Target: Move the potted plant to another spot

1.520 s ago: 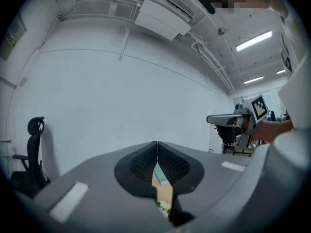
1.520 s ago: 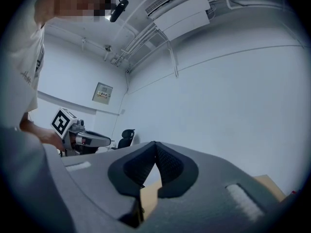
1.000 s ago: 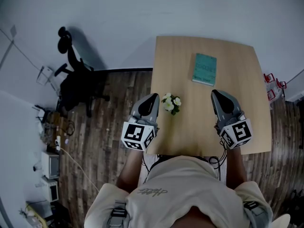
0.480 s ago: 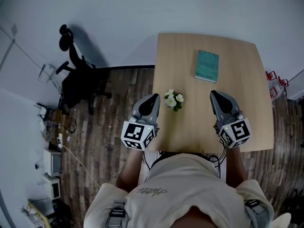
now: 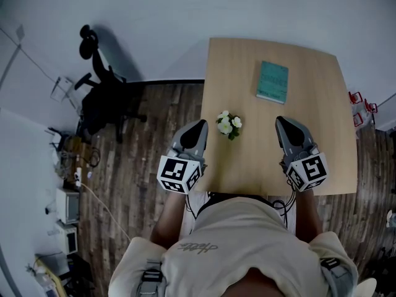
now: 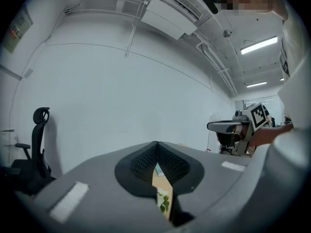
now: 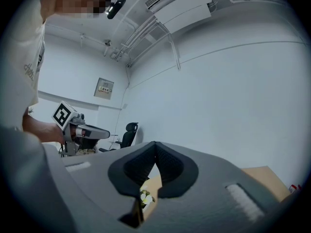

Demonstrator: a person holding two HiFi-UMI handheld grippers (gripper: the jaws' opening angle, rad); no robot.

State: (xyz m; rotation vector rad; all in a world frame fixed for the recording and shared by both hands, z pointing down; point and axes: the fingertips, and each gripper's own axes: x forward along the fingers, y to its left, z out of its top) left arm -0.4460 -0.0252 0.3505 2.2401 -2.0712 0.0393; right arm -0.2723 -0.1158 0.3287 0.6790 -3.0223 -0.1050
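Observation:
A small potted plant [image 5: 229,124] with white flowers and green leaves stands on the wooden table [image 5: 322,141], near its left side. My left gripper [image 5: 200,124] hovers over the table's left edge, just left of the plant, jaws shut and empty. My right gripper [image 5: 280,122] is held level to the plant's right, well apart from it, also shut and empty. In the left gripper view the jaws [image 6: 156,143] meet at the tip, and plant leaves [image 6: 164,203] show below them. In the right gripper view the jaws [image 7: 155,143] are shut, with the flowers [image 7: 144,196] below.
A teal book [image 5: 273,82] lies at the table's far side. A black office chair [image 5: 102,98] stands on the wood floor to the left, with boxes and cables [image 5: 65,209] along the left wall. White walls close off the far side.
The plant and table sit slightly farther up and right in the head view, so both grippers are a little farther back from the plant. Both stay shut.

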